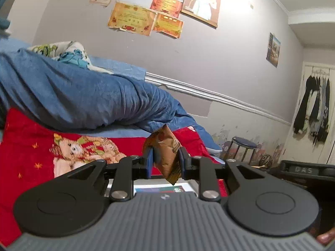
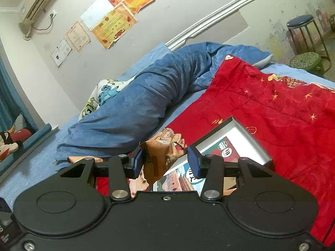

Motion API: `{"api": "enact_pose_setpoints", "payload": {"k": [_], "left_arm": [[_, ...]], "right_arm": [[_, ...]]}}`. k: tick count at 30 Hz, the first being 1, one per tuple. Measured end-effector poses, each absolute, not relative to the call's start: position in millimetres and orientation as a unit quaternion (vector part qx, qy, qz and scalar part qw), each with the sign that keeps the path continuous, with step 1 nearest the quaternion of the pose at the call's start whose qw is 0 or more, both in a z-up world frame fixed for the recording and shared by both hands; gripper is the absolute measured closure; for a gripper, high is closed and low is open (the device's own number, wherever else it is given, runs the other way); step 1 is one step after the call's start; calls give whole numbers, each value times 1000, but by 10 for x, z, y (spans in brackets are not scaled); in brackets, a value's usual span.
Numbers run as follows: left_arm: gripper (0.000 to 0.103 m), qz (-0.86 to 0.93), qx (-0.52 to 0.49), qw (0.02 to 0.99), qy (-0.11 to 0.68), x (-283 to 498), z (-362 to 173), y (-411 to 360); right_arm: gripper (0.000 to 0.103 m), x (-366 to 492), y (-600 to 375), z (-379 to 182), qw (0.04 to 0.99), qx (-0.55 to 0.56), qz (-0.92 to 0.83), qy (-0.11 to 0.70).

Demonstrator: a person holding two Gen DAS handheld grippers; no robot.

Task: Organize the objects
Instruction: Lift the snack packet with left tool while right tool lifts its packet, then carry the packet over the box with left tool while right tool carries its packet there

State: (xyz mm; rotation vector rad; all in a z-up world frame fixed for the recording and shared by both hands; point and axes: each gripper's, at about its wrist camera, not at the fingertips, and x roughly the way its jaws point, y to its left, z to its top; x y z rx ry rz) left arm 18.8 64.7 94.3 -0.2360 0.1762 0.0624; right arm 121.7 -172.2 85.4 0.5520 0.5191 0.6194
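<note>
In the left wrist view, my left gripper [image 1: 165, 161] is shut on a crumpled brown snack packet [image 1: 167, 154], which hangs upright between the blue pads above the bed. Under it a strip of a white box with printed pictures [image 1: 161, 188] shows between the fingers. In the right wrist view, my right gripper [image 2: 165, 163] holds another brown packet [image 2: 161, 156]. This packet spans the jaws at its top, lies against the left pad and hangs tilted. Just beyond it, an open dark-rimmed white box [image 2: 238, 131] with printed cards inside lies on the red blanket [image 2: 272, 108].
A rolled blue duvet [image 2: 146, 96] and a cartoon-print pillow [image 2: 100, 98] lie along the wall side of the bed. Two stools [image 2: 301, 29] stand past the bed's foot. A black case [image 1: 303, 170] sits low at the right, and clothes [image 1: 314, 108] hang on a door.
</note>
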Motion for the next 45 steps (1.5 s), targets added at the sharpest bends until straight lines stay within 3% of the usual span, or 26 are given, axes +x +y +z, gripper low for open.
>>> {"api": "enact_pose_setpoints", "payload": {"k": [12,23,27,45], "left_arm": [[74,30,-89,988,125,676,750,605],[74,25,-136,968,209,1285,389,769],[74,25,-170,956,239,1346,224,825],[73,10,-119,935,333,1450,-256,431]], "right_arm": [[60,1675,-1556,759,878,253,313,260],[60,2008,-1417,196,873,248,309,284],[60,2225,-1387,-40,864,265,287,316],[60,2500,-1375,-388,850,271,278,355]]}}
